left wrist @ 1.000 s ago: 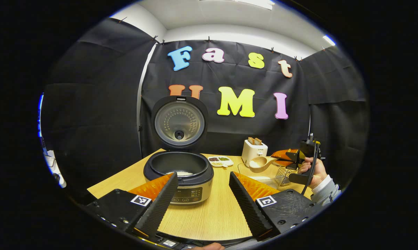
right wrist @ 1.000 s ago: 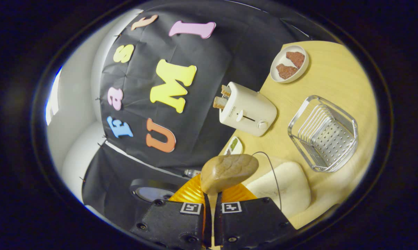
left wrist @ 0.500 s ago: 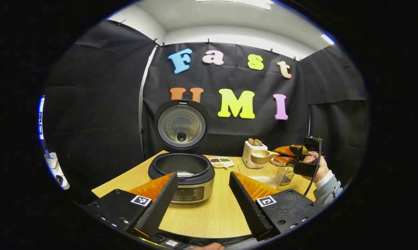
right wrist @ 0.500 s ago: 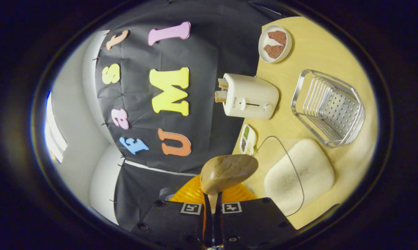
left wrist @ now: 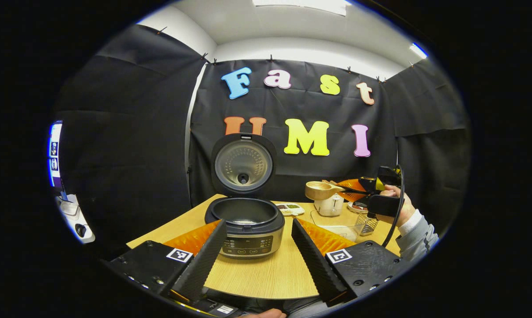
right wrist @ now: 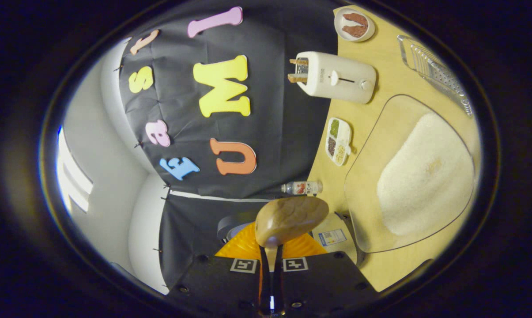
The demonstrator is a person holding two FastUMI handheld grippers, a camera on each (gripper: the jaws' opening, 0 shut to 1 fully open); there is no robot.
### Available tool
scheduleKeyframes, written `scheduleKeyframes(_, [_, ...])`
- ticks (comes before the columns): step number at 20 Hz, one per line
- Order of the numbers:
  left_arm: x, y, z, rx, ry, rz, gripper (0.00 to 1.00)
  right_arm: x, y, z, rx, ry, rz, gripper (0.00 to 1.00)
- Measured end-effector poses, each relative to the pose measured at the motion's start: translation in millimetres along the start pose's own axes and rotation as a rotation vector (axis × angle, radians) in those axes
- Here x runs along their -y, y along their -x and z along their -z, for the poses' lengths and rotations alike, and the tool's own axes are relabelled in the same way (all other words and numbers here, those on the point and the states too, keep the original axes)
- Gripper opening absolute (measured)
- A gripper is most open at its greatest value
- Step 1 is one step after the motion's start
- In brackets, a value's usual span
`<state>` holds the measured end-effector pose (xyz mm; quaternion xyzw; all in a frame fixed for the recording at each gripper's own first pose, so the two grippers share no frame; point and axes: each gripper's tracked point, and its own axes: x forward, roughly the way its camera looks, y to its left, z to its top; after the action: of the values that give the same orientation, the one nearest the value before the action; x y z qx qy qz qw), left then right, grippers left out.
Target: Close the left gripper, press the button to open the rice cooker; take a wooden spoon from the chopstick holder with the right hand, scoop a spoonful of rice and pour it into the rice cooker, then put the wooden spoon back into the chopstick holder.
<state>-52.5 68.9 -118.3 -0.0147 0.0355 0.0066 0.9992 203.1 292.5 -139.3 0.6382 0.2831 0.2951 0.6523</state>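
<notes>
The right gripper pinches the handle of the one wooden spoon, its bowl jutting just past the fingertips, raised above the table. The left gripper hangs with its jaws spread wide before the single rice cooker, lid up. Rice in its pot seems scant. One clear rice container lies near the table's edge.

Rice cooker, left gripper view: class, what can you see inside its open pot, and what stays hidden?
Inside the rice cooker, under its raised lid, a small pale patch of rice lies on the dark pot's floor. The near rim covers the front of the floor.
</notes>
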Motion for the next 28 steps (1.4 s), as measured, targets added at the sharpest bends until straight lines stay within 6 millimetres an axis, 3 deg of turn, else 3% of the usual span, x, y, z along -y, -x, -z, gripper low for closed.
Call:
scheduleKeyframes(5, [-18.8,9.1,2.4,0.001,0.009,-0.019,0.94,-22.9,-45.5,54.3,-0.072,0.215,0.050,0.08])
scheduleKeyframes(12, [-30.4,10.1,18.5,-0.019,0.023,-0.027,0.94,-32.1,-99.9,113.4,-0.130,0.522,0.147,0.08])
scheduleKeyframes(16, [-36.3,11.0,23.4,-0.025,0.036,-0.025,0.94,-34.2,-113.9,131.4,-0.118,0.667,0.169,0.08])
scheduleKeyframes(24, [-53.2,10.1,29.0,-0.028,0.023,-0.062,0.95,-19.0,-134.4,149.3,-0.074,0.924,0.248,0.08])
scheduleKeyframes(28, [-49.0,8.7,39.7,-0.065,-0.003,-0.055,0.95,-13.0,-140.6,159.8,-0.054,1.131,0.292,0.08])
